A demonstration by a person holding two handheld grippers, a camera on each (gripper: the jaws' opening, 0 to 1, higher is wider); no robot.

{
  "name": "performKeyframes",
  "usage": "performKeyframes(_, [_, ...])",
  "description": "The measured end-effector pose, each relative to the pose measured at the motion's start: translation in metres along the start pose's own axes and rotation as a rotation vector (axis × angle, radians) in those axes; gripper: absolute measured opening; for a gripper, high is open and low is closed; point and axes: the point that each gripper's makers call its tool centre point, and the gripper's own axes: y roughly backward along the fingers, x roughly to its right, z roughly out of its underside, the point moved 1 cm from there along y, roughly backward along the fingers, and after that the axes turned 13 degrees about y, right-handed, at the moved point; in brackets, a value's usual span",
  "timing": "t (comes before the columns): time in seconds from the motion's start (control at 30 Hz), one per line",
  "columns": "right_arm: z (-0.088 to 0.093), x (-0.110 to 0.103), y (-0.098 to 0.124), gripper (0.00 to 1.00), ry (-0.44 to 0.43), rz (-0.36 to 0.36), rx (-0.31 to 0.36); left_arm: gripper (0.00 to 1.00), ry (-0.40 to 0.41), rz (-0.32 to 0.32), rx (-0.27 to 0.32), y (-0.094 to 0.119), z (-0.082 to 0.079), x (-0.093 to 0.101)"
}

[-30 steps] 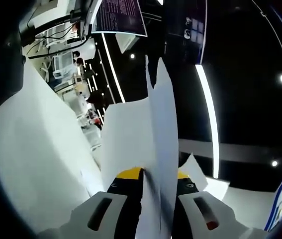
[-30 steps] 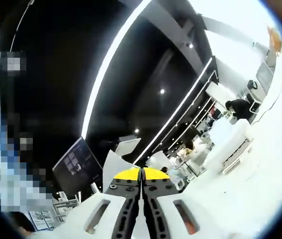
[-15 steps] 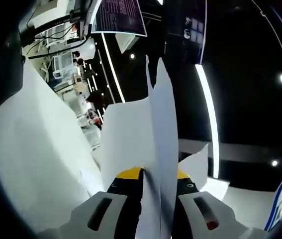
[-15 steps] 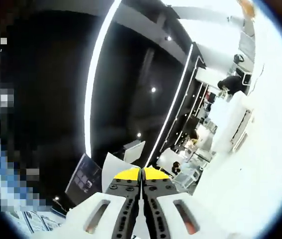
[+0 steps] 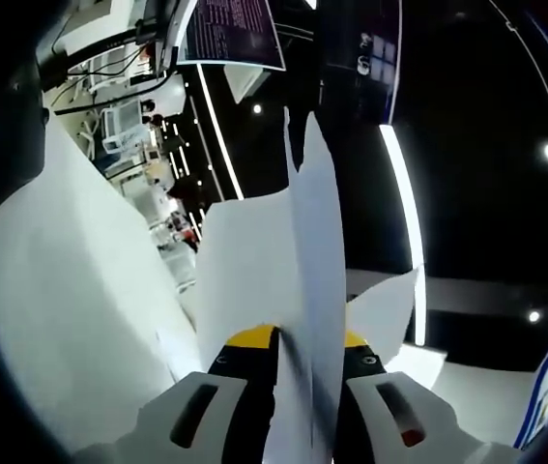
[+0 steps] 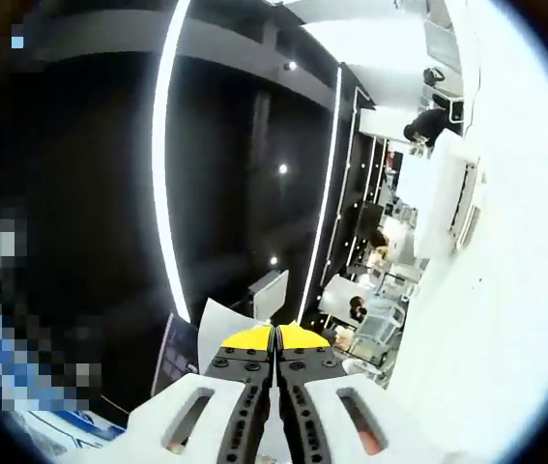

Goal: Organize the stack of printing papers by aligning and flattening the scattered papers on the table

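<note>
Between the yellow-tipped jaws of the left tool (image 5: 298, 338), in the left gripper view, a bundle of white papers (image 5: 312, 280) stands edge-on, rising from the jaw gap up the middle of the frame to a notched, uneven top edge. The jaws are pinching this bundle, one on each side of it. A broader white sheet (image 5: 240, 261) fans out to the left behind the gripped edge, and a smaller pointed corner of paper (image 5: 385, 309) projects to the right of it. The sheets are not aligned with one another. A large pale surface (image 5: 71, 290) fills the left side of this view; whether it is the worktop or more paper cannot be told. Above it sit a dark screen with text (image 5: 230, 29) and cables (image 5: 109, 68), against a black ceiling with a long light strip (image 5: 404, 222) and small spot lights.

In the right gripper view, the right tool (image 6: 274, 336) has its yellow-tipped jaws pressed together, with only a thin dark seam between them. A white corner of paper (image 6: 217, 324) shows just behind the left jaw tip; whether the jaws grip it cannot be told. The background is a dark ceiling with a curved light strip (image 6: 162, 164), a bright white surface (image 6: 505, 290) on the right, and a person in dark clothing (image 6: 426, 126) far off.
</note>
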Motion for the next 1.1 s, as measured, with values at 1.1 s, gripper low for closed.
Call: performKeyframes(1.1, [0.027,0.057,0.011,0.00,-0.193,0.133,0.065,0.18,0.000,0.001,0.005,0.000,0.000,0.003])
